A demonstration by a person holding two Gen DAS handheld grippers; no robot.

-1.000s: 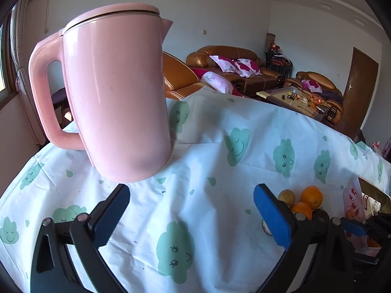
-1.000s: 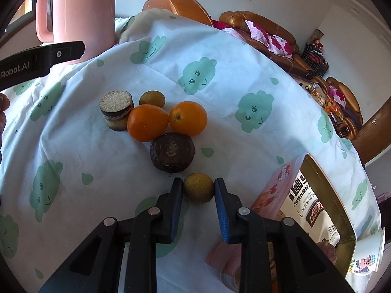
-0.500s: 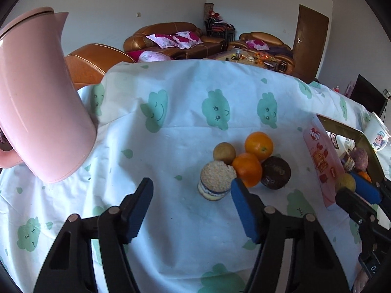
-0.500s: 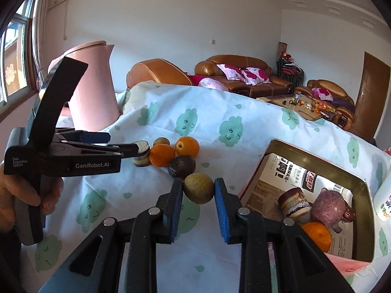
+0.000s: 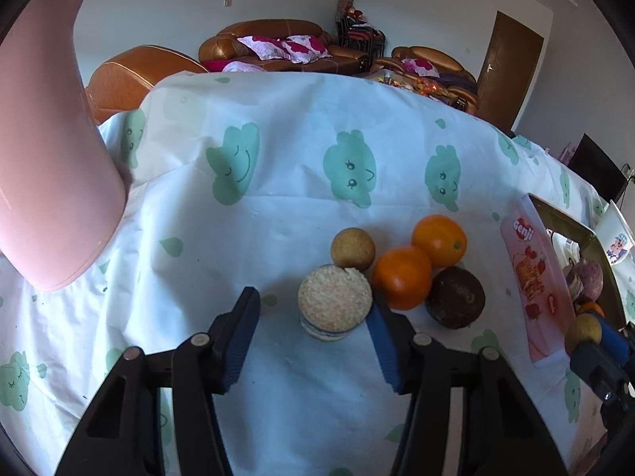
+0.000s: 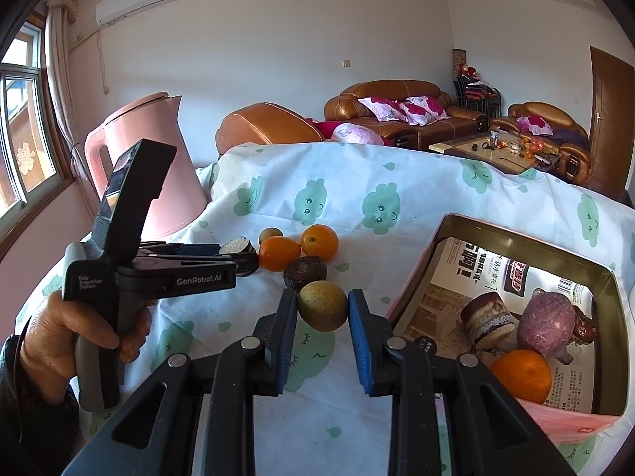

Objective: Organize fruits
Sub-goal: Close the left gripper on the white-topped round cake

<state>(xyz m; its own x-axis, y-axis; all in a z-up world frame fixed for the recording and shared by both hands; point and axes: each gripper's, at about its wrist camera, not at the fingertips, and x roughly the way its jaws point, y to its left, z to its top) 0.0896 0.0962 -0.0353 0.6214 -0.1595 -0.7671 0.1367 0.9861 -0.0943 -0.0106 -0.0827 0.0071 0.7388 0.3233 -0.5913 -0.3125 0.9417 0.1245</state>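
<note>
The left claw [image 5: 313,339], black-armed with blue pads, rises from the bottom of the left wrist view and tilts downward; its jaws are closing, with a round crumb-topped cake slice [image 5: 334,304] between them, the right pad at its edge and the left pad apart from it. In the right wrist view the same claw sits at middle left, gripped by a bare hand [image 6: 75,333] at lower left. The right claw [image 6: 322,311] fills the bottom centre, its blue pads clamped on a small round yellow-green fruit [image 6: 322,305] lifted clear of the table.
</note>
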